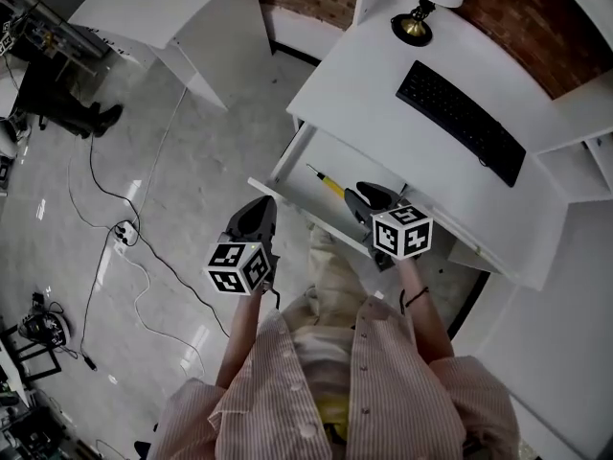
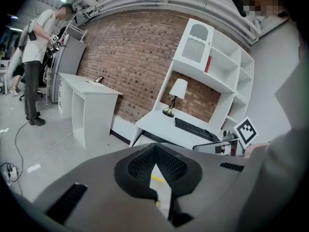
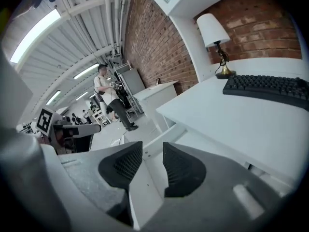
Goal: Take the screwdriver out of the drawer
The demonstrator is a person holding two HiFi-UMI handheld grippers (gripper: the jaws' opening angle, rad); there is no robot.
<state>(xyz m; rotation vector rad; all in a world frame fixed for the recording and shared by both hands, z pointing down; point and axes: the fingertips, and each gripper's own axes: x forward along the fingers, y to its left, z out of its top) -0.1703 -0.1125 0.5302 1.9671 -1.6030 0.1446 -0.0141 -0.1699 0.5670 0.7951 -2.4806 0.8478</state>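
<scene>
The screwdriver (image 1: 329, 183), with a yellow handle and a thin shaft, lies in the open white drawer (image 1: 287, 202) of the desk (image 1: 383, 94). My right gripper (image 1: 369, 195) hovers just right of the handle, over the drawer. In the right gripper view this gripper (image 3: 152, 147) is open, with only the drawer floor (image 3: 145, 182) showing in the gap. My left gripper (image 1: 257, 211) hangs outside the drawer's front corner, left of the screwdriver. Seen in the left gripper view, this gripper (image 2: 154, 149) has its tips together and holds nothing; a yellow streak (image 2: 157, 178) shows through the slit below.
A black keyboard (image 1: 462, 121) and a lamp (image 1: 414, 25) sit on the desk top. Shelves (image 2: 227, 66) rise behind it against a brick wall. A second white desk (image 1: 182, 12) stands farther left. Cables and a power strip (image 1: 124, 233) lie on the floor. A person (image 2: 34, 57) stands far left.
</scene>
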